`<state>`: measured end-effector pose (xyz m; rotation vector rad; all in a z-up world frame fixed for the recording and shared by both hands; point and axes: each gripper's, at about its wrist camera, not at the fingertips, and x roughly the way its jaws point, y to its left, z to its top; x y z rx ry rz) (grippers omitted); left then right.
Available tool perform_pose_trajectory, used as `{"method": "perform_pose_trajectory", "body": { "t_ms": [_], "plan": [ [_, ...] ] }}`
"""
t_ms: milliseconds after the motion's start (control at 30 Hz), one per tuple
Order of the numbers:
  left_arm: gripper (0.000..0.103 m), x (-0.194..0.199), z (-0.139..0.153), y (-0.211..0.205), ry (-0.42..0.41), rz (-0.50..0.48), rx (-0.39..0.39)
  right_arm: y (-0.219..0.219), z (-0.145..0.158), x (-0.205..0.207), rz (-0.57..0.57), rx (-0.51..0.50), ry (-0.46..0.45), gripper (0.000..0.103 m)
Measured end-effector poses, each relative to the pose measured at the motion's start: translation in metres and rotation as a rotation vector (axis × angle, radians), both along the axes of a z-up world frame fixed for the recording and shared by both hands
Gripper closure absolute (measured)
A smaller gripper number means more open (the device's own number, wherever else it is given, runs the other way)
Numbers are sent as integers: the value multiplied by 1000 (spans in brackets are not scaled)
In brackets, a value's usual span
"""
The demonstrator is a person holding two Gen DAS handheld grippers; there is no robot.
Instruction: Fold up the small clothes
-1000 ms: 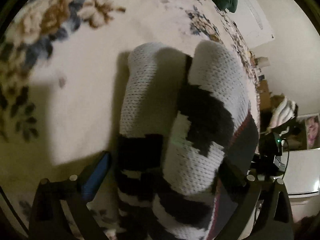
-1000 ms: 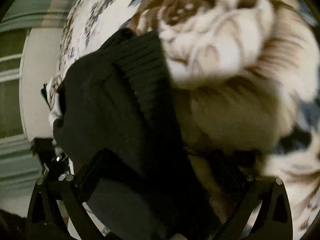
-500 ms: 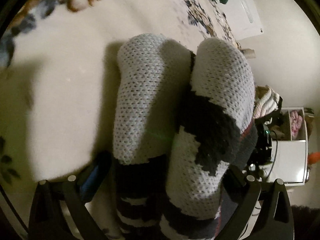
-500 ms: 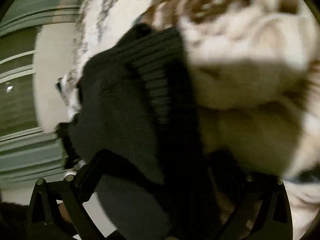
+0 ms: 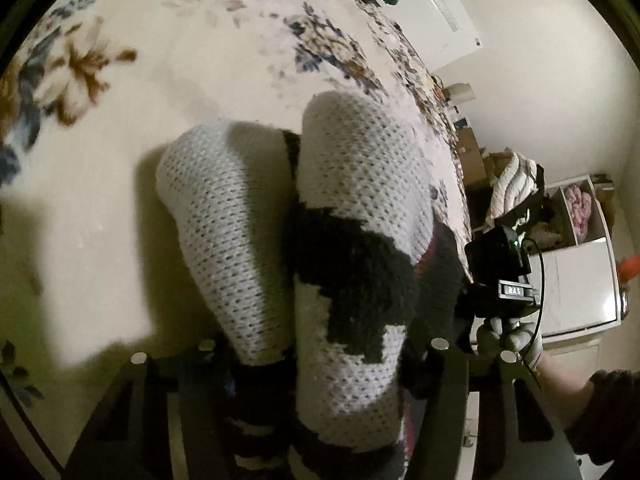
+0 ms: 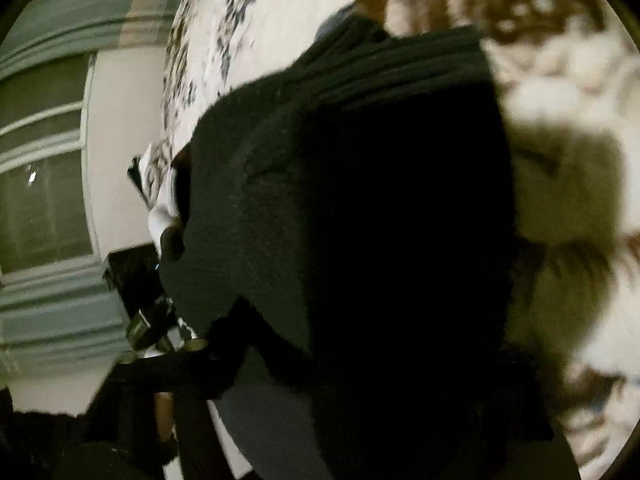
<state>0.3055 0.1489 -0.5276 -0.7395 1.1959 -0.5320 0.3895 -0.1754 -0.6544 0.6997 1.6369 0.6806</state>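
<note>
Socks clamped in left gripper over floral blanket; right gripper clamped on their black cuff end, view blurred.

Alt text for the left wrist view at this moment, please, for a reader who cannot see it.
The left gripper is shut on a pair of white and black knit socks, toes pointing away over a cream floral blanket. At right, the other gripper device sits in a gloved hand, with a white shelf unit behind.
</note>
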Motion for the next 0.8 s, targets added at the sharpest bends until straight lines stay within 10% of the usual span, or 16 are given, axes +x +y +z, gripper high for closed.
{"method": "perform_pose_trajectory", "body": {
  "t_ms": [400,800],
  "plan": [
    [51,73,59,-32,-97,-82,22,-59,72,6,-127,-7,-132,62],
    [51,314,67,-139,-146,-275,37,-193,133,163,-353,-83,-248,62]
  ]
}}
